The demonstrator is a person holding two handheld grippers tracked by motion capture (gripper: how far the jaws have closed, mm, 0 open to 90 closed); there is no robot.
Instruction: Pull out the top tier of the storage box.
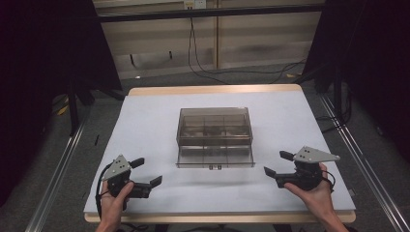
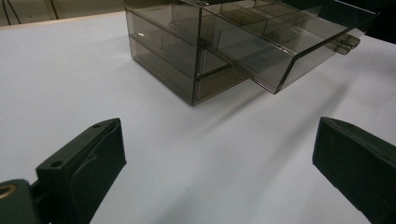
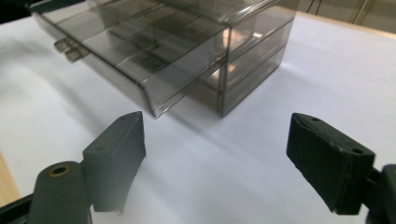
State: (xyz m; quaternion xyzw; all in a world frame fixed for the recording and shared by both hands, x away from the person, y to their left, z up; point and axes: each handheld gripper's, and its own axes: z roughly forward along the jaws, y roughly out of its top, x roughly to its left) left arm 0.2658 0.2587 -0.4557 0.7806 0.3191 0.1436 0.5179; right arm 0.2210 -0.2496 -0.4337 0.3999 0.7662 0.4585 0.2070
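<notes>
A: Two grippers are seen in the high view. What is shown between them?

B: A smoke-tinted transparent drawer box (image 1: 214, 126) is placed at the middle of the white table (image 1: 145, 121), with its lower drawer (image 1: 215, 157) pulled out toward the person. Dividers can be made out inside; two small pale tabs are seen on the drawer front, and no legible writing can be read. The left gripper (image 1: 146, 172) and the right gripper (image 1: 275, 163) are held near the table's front edge, well apart from the box, each topped by a grey three-cornered plate. Both are released, jaws spread, nothing grasped.

A: And in the left gripper view?

B: The matte black jaws of the left gripper (image 2: 219, 154) are spread wide above bare white table (image 2: 60, 84). The box (image 2: 187, 60) is seen beyond, hard-edged and glossy, its drawer (image 2: 275, 42) projecting to the right.

A: And in the right gripper view?

B: The right gripper (image 3: 217, 154) is likewise opened wide. The box (image 3: 247, 56) and the compartmented drawer (image 3: 140, 51) are seen ahead, untouched.
</notes>
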